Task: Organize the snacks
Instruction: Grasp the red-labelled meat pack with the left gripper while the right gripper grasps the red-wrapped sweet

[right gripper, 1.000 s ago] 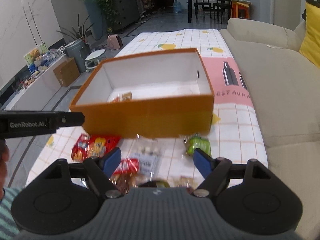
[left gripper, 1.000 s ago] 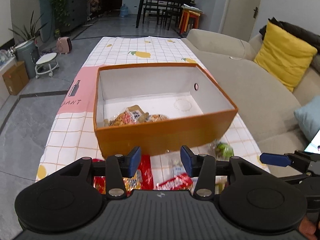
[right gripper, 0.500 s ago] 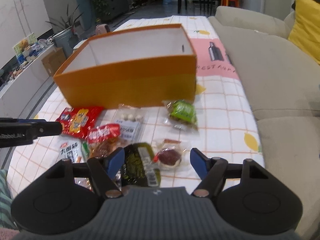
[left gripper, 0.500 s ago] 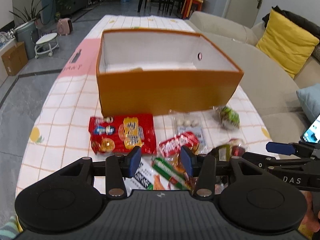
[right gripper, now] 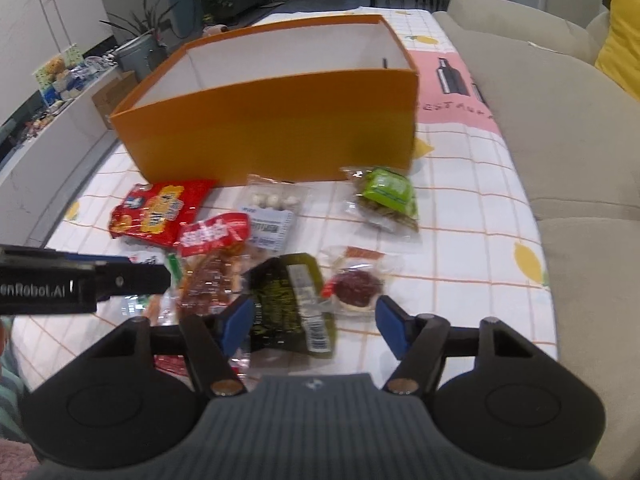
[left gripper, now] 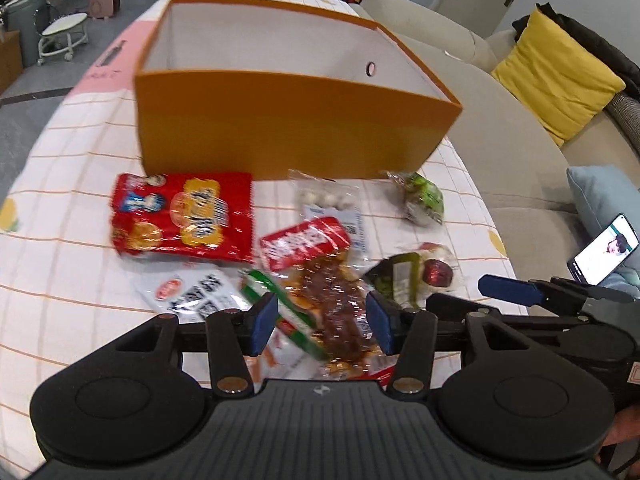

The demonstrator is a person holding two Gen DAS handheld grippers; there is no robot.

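About 8 plastic snack packets (left gripper: 182,216) are being seen strewn before 1 open orange cardboard box (left gripper: 288,128). The left gripper (left gripper: 322,322) is being opened, the right gripper (right gripper: 314,326) closed, nothing pinched.

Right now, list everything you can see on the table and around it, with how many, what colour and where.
box: one, orange outside, white inside, far side of the snacks
big cracker bag: one, red, left, just before the box
clear pack of white balls: one, centre, by the box
green snack pack: one, right, near the box corner
red-topped meat snack pack: one, red and brown, centre
dark olive pack: one, near edge
round red snack in clear wrap: one, right of the olive pack
white pack: one, left near edge
tablecloth: one, white check with lemons
sofa: one, beige, right
cushion: one, yellow
phone: one, on the sofa
left tool: jaws opening, over the meat pack
right tool: jaws closing, over the olive pack
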